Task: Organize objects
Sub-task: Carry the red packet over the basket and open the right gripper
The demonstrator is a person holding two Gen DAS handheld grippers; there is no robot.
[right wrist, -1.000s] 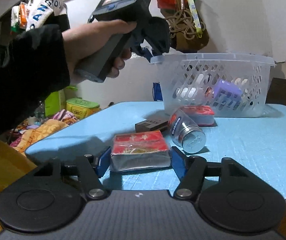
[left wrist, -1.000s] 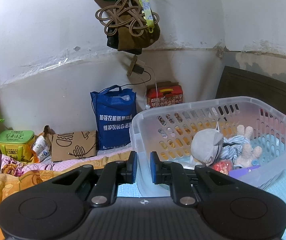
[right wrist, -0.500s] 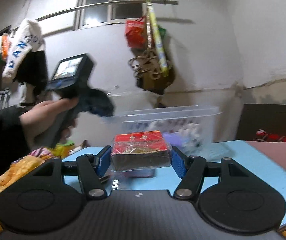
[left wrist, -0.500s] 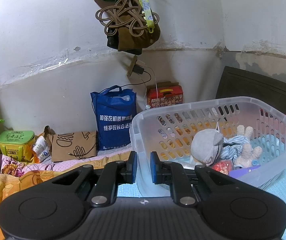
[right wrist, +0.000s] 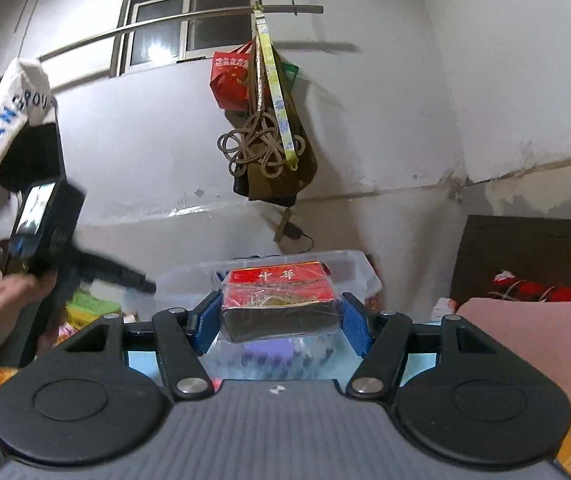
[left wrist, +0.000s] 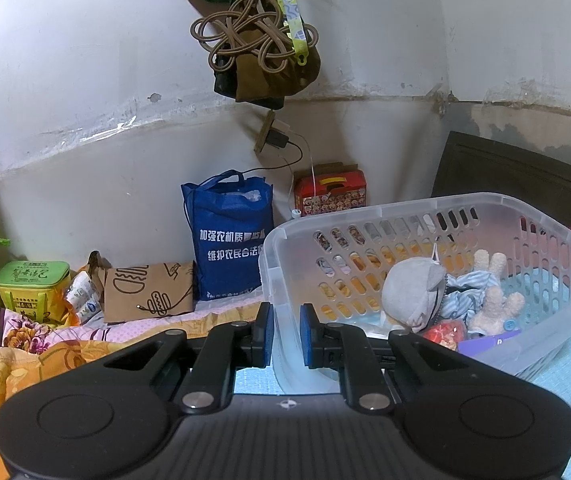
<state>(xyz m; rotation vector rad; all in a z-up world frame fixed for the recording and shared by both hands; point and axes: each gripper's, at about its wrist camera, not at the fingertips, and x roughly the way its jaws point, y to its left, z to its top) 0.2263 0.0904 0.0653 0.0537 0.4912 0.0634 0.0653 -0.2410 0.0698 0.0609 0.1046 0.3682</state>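
My right gripper (right wrist: 279, 314) is shut on a red and dark wrapped box (right wrist: 279, 300) and holds it up in the air, just before the clear plastic basket (right wrist: 349, 276). In the left wrist view the basket (left wrist: 365, 216) stands on the blue table and holds a grey plush toy (left wrist: 413, 292), a beige plush (left wrist: 493, 300), a red item and a purple item. My left gripper (left wrist: 285, 334) is shut on the basket's near left corner wall. The left gripper also shows at the left of the right wrist view (right wrist: 85, 268), blurred.
A blue tote bag (left wrist: 229, 240), a red box (left wrist: 329, 194), a brown paper bag (left wrist: 147, 294) and a green tin (left wrist: 31, 284) stand along the wall. Bags and a coiled cord (left wrist: 253, 36) hang above. A dark headboard (right wrist: 525, 248) is at the right.
My right gripper has lifted the wrapped box off the table and carried it up toward the basket. The left gripper and the basket have stayed still.
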